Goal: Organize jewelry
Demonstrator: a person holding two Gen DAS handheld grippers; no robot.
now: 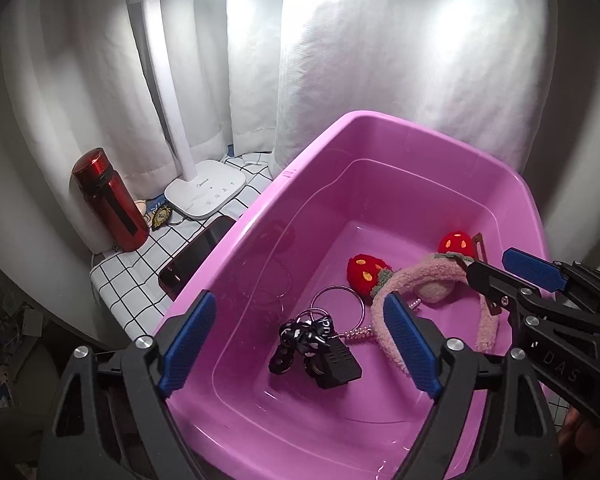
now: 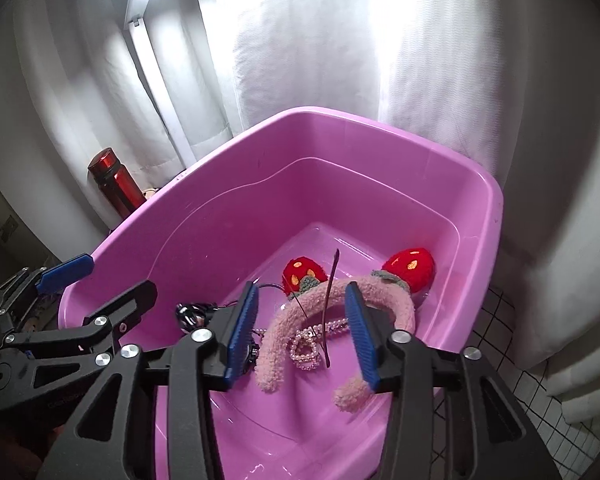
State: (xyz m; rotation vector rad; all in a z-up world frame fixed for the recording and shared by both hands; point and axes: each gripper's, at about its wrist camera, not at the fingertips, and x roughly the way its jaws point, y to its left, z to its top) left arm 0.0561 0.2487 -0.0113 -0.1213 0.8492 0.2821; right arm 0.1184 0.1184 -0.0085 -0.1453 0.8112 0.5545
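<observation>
A pink plastic tub [image 1: 260, 204] [image 2: 492, 216] holds a fuzzy pink headband [image 1: 384, 320] [image 2: 284, 320] with two red strawberries [image 1: 366, 272] [image 2: 410, 264], a pearl piece [image 2: 306, 350], a thin dark clip [image 2: 330, 308], a large metal ring [image 1: 338, 308] and a black keychain bundle [image 1: 320, 354]. My left gripper [image 1: 300, 344] is open above the tub's near side, over the keychain. My right gripper [image 2: 302, 332] is open, its fingers astride the headband, touching nothing. It also shows at the right of the left wrist view [image 1: 496, 268].
A red bottle [image 1: 110, 200] [image 2: 116, 184], a white desk lamp base [image 1: 206, 192] and a dark phone [image 1: 198, 258] sit left of the tub on a checked cloth [image 1: 128, 284]. White curtains [image 1: 380, 60] hang close behind.
</observation>
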